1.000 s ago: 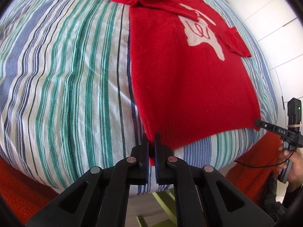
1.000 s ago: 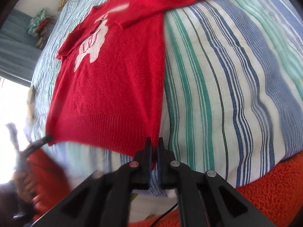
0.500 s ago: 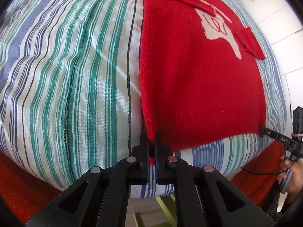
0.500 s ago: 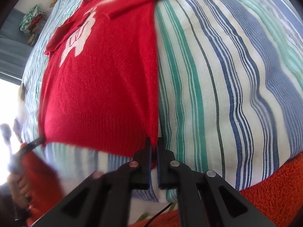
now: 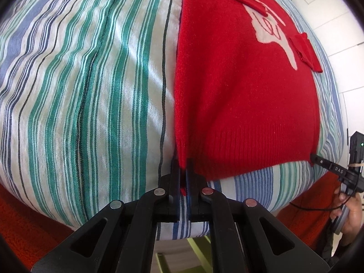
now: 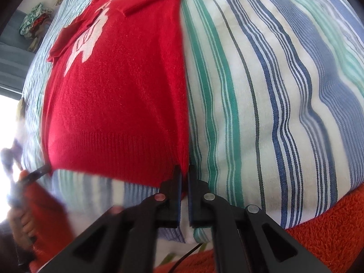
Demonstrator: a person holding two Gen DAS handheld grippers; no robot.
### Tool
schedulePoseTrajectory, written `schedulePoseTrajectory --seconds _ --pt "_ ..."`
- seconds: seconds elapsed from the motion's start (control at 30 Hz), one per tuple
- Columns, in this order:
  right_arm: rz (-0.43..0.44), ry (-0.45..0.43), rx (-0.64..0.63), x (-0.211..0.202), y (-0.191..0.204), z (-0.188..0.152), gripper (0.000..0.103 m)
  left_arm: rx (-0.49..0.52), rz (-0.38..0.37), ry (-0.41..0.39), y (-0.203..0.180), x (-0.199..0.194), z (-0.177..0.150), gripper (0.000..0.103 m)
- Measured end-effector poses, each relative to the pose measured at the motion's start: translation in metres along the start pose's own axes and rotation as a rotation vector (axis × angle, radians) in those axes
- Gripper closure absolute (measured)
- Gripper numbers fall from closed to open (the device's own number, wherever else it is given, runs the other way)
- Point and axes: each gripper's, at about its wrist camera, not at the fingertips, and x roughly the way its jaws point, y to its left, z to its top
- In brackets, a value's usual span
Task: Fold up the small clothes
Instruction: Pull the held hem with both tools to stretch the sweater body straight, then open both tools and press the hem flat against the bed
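A small red knitted sweater (image 5: 245,95) with a white motif lies flat on a striped bed cover (image 5: 91,95), its sleeves folded in over the chest. My left gripper (image 5: 183,170) is shut on the left corner of the ribbed hem. In the right wrist view the same red sweater (image 6: 118,104) fills the left half, and my right gripper (image 6: 184,170) is shut on the hem's right corner. Each gripper also shows at the far hem corner in the other's view: the right gripper (image 5: 312,158) and the left gripper (image 6: 46,169). Red yarn shows between both pairs of pads.
The striped cover (image 6: 261,104) drops off at the bed's near edge, with an orange-red fleecy blanket (image 6: 323,234) below. A person's hand (image 5: 350,213) holds the right gripper's handle. A pile of clothes (image 6: 34,25) lies far back left. White cupboard fronts (image 5: 336,18) stand beyond the bed.
Both grippers have sunk closer to the bed with the hem corners still pinched, so the sweater and cover loom larger. The hem now lies near the bed's front edge.
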Motion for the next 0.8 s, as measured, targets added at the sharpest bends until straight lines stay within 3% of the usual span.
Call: schedulePoseTrajectory --seconds 0.33,0.4,0.43,0.47,0.53,0.6,0.67,0.8 --pt "-0.014 -0.004 -0.013 0.000 0.005 0.000 0.100 0.053 0.084 -0.013 -0.031 0.000 0.007 0.095" --pt "-0.031 -0.020 -0.035 -0.003 0.013 -0.001 0.094 0.081 0.097 -0.026 -0.038 -0.003 0.006 0.086" --pt "-0.039 -0.031 -0.040 -0.005 0.017 -0.003 0.090 0.093 0.098 -0.030 -0.044 -0.004 0.007 0.070" --pt "-0.046 -0.037 -0.046 -0.008 0.021 -0.004 0.087 0.101 0.096 -0.032 -0.046 -0.007 0.005 0.048" --pt "-0.042 -0.048 -0.052 -0.016 0.024 -0.008 0.061 0.111 0.119 -0.053 -0.049 -0.019 -0.001 0.026" --pt "-0.030 -0.065 -0.051 -0.029 0.023 -0.015 0.051 0.139 0.175 -0.085 -0.048 -0.033 -0.006 0.025" --pt "-0.051 -0.081 -0.059 -0.044 0.018 -0.022 0.051 0.153 0.221 -0.116 -0.045 -0.048 -0.006 0.025" --pt "-0.187 -0.156 -0.099 -0.073 0.012 -0.024 0.051 0.168 0.213 -0.265 -0.046 -0.093 0.009 0.025"
